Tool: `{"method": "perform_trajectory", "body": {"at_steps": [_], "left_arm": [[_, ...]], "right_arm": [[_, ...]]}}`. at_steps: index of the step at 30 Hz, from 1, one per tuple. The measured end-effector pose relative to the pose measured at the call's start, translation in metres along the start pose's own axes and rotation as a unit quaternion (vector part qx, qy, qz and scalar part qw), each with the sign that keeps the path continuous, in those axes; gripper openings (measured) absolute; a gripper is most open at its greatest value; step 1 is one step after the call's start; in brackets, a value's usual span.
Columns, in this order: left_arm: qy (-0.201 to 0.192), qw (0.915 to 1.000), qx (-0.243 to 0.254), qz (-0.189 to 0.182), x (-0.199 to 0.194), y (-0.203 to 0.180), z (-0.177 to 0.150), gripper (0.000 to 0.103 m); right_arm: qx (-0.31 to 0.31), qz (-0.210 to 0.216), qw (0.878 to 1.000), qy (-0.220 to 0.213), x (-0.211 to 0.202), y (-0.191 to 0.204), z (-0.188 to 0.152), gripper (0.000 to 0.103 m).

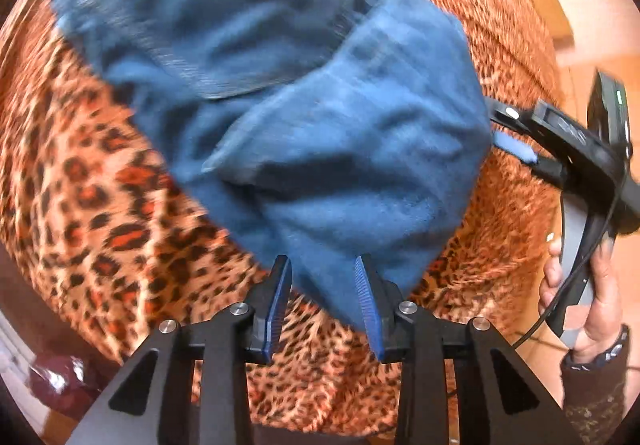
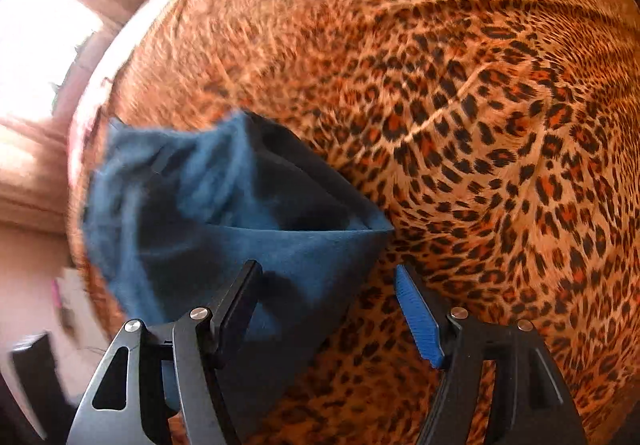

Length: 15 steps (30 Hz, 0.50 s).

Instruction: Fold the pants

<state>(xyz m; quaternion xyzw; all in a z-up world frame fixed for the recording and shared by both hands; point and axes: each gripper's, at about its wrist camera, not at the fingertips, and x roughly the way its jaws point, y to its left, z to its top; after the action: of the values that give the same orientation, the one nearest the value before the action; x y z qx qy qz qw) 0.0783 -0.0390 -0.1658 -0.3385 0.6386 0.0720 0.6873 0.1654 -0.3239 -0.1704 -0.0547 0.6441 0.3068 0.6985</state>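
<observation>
On the leopard blanket (image 2: 480,125), blue pants (image 1: 280,105) bunched; left tongs (image 1: 324,285) and right tongs (image 2: 326,297) both spread wide, gripping nothing. Likely crooked fold from uneven layers.

Blue pants (image 1: 320,117) on an orange-and-black leopard-print cover (image 2: 480,125) — black tongs (image 1: 323,277), blue pads (image 1: 366,301).

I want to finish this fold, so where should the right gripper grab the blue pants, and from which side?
Grip the pointed corner of the blue pants, coming from the leopard blanket side. It juts out thin and flat, just ahead of the open right gripper.
</observation>
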Motion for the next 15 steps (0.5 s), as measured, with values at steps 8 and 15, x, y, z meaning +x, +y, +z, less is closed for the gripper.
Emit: {"method": "perform_trajectory", "body": {"at_steps": [8, 15], "left_arm": [[0.016, 0.9991, -0.011, 0.038, 0.002, 0.011, -0.012, 0.031], [-0.046, 0.9969, -0.059, -0.027, -0.059, 0.044, -0.010, 0.032]], "right_arm": [[-0.020, 0.001, 1.000, -0.018, -0.015, -0.017, -0.006, 0.027], [-0.169, 0.101, 0.979, -0.049, -0.033, 0.054, 0.024, 0.060]]}}
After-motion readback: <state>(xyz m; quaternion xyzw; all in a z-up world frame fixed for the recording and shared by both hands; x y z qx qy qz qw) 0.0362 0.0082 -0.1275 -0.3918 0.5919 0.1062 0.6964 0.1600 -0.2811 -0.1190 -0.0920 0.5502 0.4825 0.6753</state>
